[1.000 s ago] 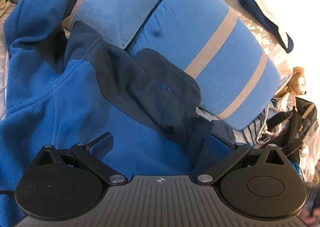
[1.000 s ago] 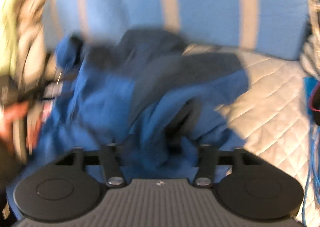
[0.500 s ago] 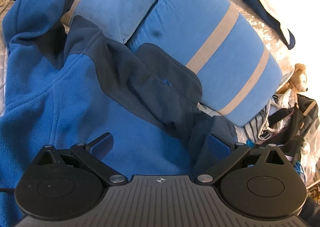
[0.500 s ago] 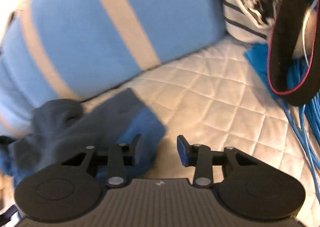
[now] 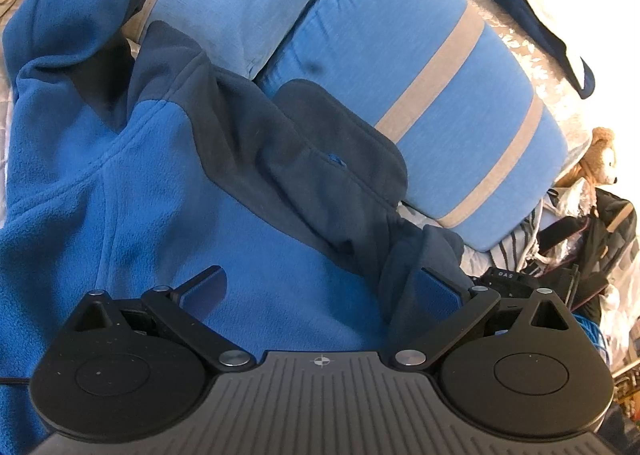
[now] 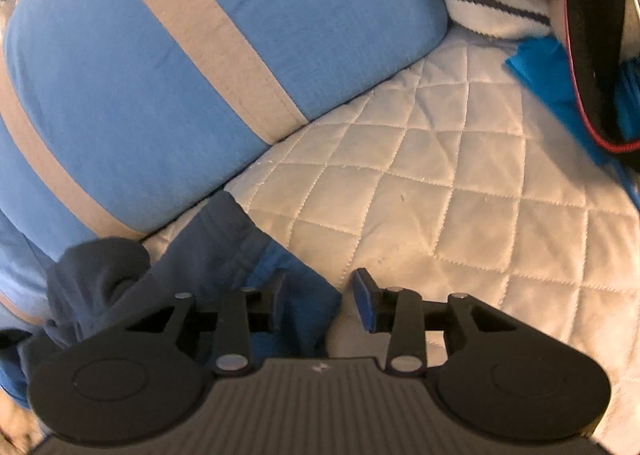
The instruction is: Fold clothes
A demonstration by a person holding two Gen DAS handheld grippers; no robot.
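"DAS" label (image 5: 505, 275), blue fleece (image 5: 160, 191)

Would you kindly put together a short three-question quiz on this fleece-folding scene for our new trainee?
1. True or false: the left gripper is open wide above the blue fleece jacket.
2. Multiple choice: in the right wrist view, the fleece cuff lies on A) a wooden floor, B) the white quilted bedcover, C) a glass table.
3. Fill in: the striped pillow is blue with ____ bands.

Key
1. True: its fingers stand far apart and grip nothing.
2. B. The right gripper hangs open at the cuff's edge, with one finger over the cloth and one over the bedcover.
3. Beige.
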